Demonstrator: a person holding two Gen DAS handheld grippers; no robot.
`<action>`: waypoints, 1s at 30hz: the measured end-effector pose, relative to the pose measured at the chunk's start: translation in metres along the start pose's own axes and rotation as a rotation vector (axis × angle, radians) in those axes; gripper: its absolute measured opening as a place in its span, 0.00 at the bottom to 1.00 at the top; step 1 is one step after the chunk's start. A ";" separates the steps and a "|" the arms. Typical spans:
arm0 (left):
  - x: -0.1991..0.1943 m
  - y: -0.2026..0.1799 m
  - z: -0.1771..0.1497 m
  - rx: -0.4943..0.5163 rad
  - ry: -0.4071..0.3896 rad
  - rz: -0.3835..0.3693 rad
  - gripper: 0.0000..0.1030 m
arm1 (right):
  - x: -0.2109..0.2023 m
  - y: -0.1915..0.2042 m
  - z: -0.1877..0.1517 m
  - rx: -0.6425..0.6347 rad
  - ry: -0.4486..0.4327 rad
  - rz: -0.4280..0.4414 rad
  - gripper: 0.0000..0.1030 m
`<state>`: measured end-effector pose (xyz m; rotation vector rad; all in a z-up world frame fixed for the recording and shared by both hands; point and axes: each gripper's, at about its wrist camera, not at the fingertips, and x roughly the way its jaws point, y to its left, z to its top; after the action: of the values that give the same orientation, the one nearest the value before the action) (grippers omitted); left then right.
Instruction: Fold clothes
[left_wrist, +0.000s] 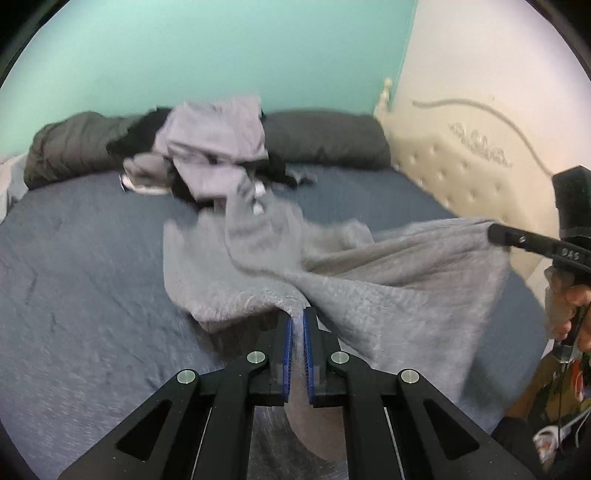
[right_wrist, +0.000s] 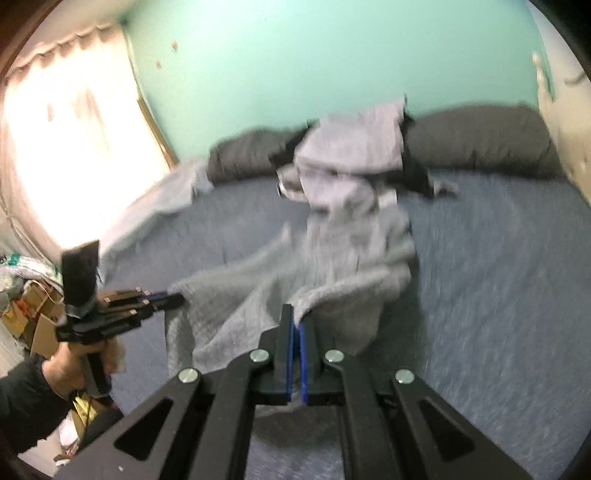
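Both views are soft and smeared by motion blur, the right wrist one more strongly. There the curtained window (right_wrist: 70, 147) at far left is blown out to white glare and is the plain light source. The teal wall (left_wrist: 221, 55) is evenly lit and bright. Fisheye bending curves the bed (left_wrist: 92, 258) and wall lines, and black vignette fills the 4 corners. Faint shadows lie beneath the grey garment (left_wrist: 388, 280).

fuzzy matt grey cloth garment (left_wrist: 388, 280), matt blue woven bedspread (left_wrist: 81, 266), padded tufted cream headboard (left_wrist: 443, 166)
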<state>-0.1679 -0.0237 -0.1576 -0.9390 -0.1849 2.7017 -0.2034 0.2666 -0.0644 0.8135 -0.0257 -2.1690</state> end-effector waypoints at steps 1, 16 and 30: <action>-0.008 0.001 0.009 -0.002 -0.016 0.000 0.06 | -0.009 0.007 0.010 -0.006 -0.026 0.001 0.02; -0.182 -0.023 0.083 0.054 -0.199 -0.044 0.06 | -0.178 0.119 0.107 -0.169 -0.233 0.010 0.02; -0.054 0.031 -0.007 -0.060 0.124 -0.052 0.06 | -0.039 0.080 0.030 -0.080 0.108 -0.051 0.02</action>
<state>-0.1296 -0.0689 -0.1379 -1.1000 -0.2629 2.5944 -0.1470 0.2322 0.0031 0.8927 0.1371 -2.1559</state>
